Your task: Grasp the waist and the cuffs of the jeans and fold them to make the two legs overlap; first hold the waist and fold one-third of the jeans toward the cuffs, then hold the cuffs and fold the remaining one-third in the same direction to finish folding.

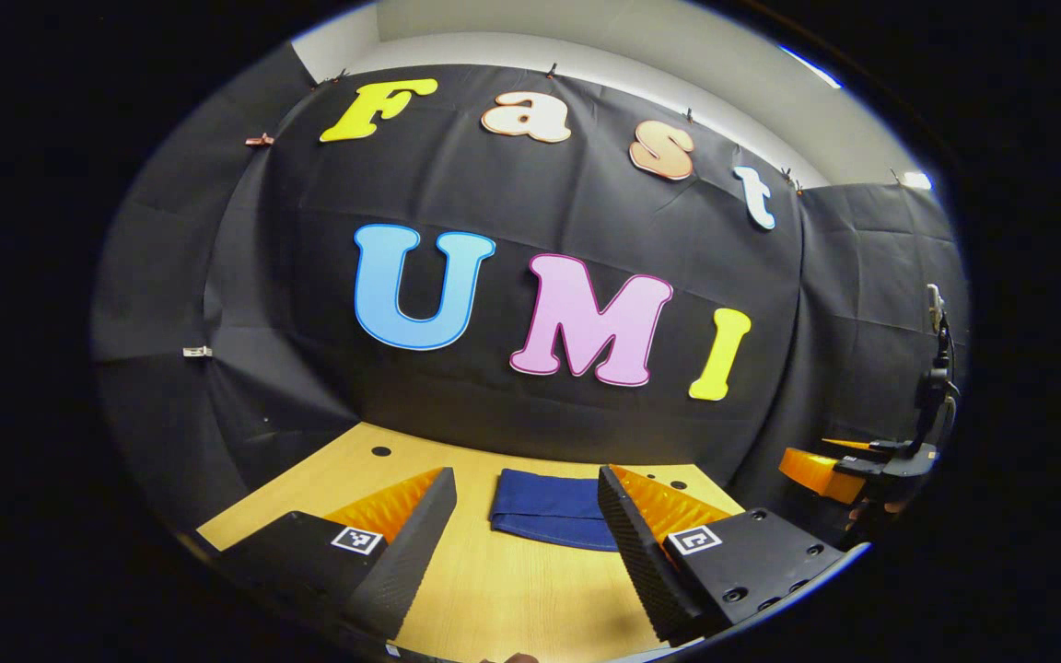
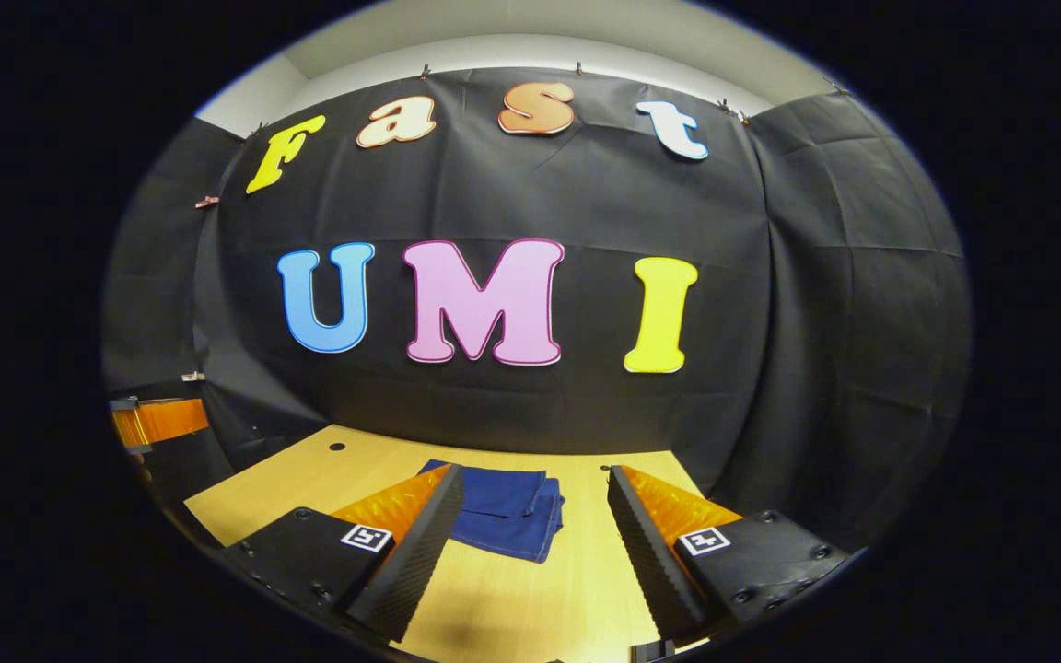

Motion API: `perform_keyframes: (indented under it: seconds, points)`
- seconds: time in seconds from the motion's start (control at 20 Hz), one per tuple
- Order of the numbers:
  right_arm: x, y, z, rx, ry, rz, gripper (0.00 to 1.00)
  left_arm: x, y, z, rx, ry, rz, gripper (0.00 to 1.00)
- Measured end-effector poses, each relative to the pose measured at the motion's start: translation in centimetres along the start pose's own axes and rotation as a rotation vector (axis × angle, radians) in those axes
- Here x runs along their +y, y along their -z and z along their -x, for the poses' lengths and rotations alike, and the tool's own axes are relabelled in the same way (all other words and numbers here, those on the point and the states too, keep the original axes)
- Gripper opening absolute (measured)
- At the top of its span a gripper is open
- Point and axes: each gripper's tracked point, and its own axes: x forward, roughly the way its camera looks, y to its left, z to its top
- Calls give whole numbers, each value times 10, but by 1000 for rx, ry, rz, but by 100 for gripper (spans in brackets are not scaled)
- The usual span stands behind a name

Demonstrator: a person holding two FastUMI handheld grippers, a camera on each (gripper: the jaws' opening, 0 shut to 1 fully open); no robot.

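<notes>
The dark blue jeans (image 1: 549, 508) lie folded into a compact flat stack on the wooden table (image 1: 512, 589), toward its far edge. In the left gripper view my left gripper (image 1: 527, 516) is open, raised above the table in front of the jeans, nothing between its fingers. In the right gripper view the jeans (image 2: 505, 511) sit ahead and slightly left, layered edges showing on their right side. My right gripper (image 2: 535, 520) is open too, held above the table short of the jeans and holding nothing. The right gripper (image 1: 839, 470) also appears at the far right of the left gripper view.
The black cloth wall stands right behind the table's far edge. Small dark holes (image 1: 380, 451) dot the tabletop. The left gripper (image 2: 157, 419) shows at the left edge of the right gripper view. Bare wood lies between the grippers and the jeans.
</notes>
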Motion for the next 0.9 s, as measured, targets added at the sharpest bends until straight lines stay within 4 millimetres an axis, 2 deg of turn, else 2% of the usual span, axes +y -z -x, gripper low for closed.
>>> perform_keyframes:
  seconds: [0.15, 0.5, 0.9]
  points:
    - [0, -11, -6, -31, -18, 21, 96, 2, -4, -6, -13, -16, -5, 96]
    - [4, -12, -21, -28, -59, -2, 96, 4, -10, -11, -24, -50, -4, 96]
    - [-2, -7, -22, -18, -63, -18, 96, 0, -6, -12, -15, -58, -12, 96]
